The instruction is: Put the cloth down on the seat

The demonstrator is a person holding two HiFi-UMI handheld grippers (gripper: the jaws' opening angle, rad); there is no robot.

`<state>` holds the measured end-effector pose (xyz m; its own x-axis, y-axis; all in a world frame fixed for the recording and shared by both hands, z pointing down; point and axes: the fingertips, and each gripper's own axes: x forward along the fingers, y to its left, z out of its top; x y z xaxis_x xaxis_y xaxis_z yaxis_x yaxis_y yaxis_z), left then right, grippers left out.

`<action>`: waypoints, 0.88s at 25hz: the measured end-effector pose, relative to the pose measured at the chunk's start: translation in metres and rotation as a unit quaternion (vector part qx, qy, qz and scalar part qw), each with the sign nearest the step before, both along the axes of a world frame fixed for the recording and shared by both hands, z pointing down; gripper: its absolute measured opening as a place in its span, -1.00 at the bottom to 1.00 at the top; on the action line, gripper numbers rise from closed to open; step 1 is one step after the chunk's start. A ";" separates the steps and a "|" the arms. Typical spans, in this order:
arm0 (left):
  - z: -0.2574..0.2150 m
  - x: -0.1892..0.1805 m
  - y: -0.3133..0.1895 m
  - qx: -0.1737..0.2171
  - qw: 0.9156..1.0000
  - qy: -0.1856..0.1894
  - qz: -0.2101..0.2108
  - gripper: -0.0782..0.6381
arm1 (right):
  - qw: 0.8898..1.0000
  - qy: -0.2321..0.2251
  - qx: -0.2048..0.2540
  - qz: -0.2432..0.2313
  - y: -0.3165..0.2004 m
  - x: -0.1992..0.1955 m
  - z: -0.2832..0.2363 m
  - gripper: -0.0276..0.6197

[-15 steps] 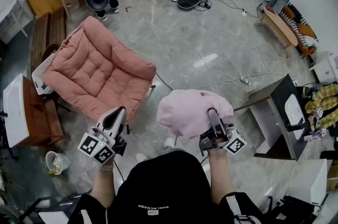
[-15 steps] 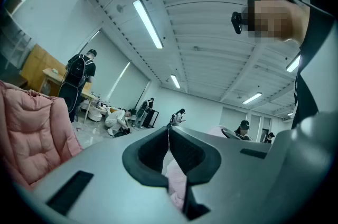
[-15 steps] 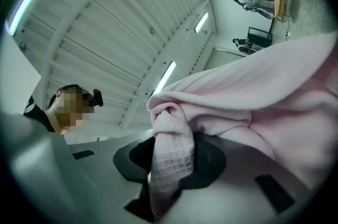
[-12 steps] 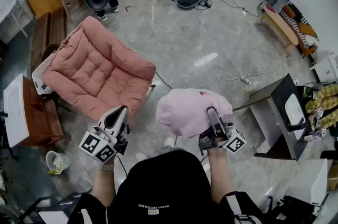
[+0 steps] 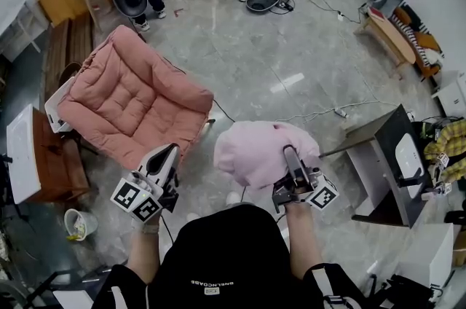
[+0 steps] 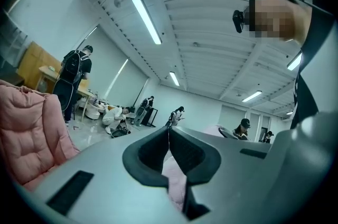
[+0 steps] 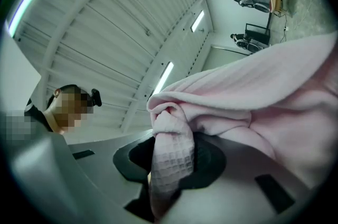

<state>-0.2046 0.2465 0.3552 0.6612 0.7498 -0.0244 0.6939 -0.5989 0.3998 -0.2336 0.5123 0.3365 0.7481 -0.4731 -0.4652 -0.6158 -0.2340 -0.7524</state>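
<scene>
Above the grey floor (image 5: 277, 60), near the seat (image 5: 131, 100), my right gripper (image 5: 289, 153) clamped the pink cloth (image 5: 251, 147); my left gripper (image 5: 169, 150) was closed, empty.

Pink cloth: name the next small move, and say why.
Probably swing the right claw left and forward toward the pink chair. It is shut on the cloth, which hangs bunched over bare floor, right of the chair.

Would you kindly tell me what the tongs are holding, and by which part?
The right tongs grip the pink cloth by a bunched fold; the rest drapes over them. The left tongs are shut, holding nothing.
</scene>
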 end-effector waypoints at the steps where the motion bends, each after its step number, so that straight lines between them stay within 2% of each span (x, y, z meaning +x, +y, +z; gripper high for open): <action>1: 0.001 0.003 0.004 0.000 1.000 -0.001 -0.001 -0.73 | 1.000 -0.001 0.002 -0.002 0.004 0.003 0.001 -0.55; 12: 0.005 0.046 0.061 0.005 1.000 -0.003 -0.021 -0.73 | 0.999 -0.003 0.007 -0.033 0.056 0.057 0.012 -0.55; 22: 0.018 0.049 0.080 0.022 0.998 -0.024 -0.049 -0.73 | 0.999 -0.006 0.015 -0.045 0.090 0.087 0.022 -0.55</action>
<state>-0.1555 0.3261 0.3736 0.7317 0.6804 0.0398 0.6115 -0.6811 0.4028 -0.1463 0.6019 0.3582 0.7096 -0.5243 -0.4706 -0.6235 -0.1563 -0.7660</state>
